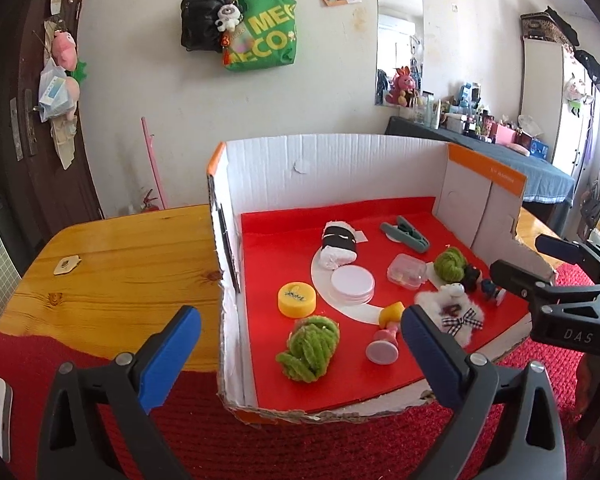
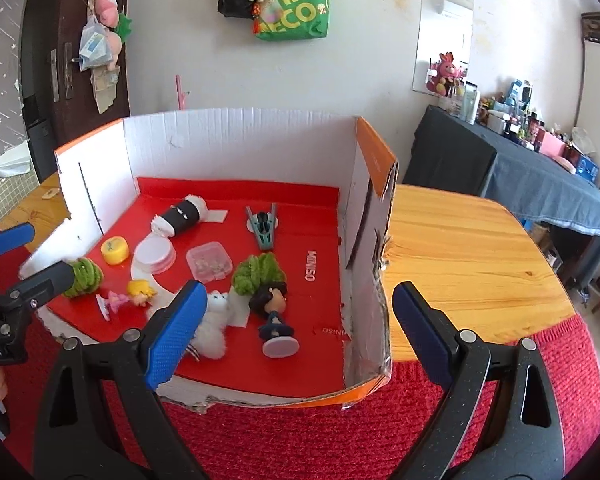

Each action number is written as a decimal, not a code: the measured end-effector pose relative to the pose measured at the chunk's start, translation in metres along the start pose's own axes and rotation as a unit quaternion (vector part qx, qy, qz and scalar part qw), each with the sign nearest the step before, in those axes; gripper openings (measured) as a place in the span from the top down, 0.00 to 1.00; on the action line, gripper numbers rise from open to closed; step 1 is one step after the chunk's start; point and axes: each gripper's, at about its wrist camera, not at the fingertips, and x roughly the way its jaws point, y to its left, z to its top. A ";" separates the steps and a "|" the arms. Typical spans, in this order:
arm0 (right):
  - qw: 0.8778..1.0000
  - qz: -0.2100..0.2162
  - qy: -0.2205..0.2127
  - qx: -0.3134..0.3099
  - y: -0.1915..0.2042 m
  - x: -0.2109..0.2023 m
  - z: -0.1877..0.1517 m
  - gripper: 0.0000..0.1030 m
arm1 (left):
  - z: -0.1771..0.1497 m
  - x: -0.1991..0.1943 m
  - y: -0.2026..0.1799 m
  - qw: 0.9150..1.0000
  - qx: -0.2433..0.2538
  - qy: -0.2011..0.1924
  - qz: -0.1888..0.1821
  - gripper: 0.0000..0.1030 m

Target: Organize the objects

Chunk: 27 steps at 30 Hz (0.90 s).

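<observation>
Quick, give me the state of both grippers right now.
Left gripper: open, holding nothing.
Right gripper: open, holding nothing.

Lived-in home room, bedroom-like. Landmark: wall mirror (image 1: 399,36). Left of it, green tote bag (image 1: 262,32) and black backpack (image 1: 200,20) hung on wall (photos too); below it, cluttered dresser (image 1: 480,140) with cosmetics, plush toys.
</observation>
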 end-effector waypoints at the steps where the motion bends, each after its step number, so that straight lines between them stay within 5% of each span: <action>1: 1.000 0.001 0.003 0.003 -0.001 0.001 -0.001 0.08 | 0.000 0.000 0.000 1.000 -0.001 -0.001 0.002 0.01; 27: 1.000 -0.009 -0.011 -0.002 0.001 -0.005 -0.002 0.00 | -0.001 -0.001 -0.001 1.000 0.006 -0.003 0.023 0.00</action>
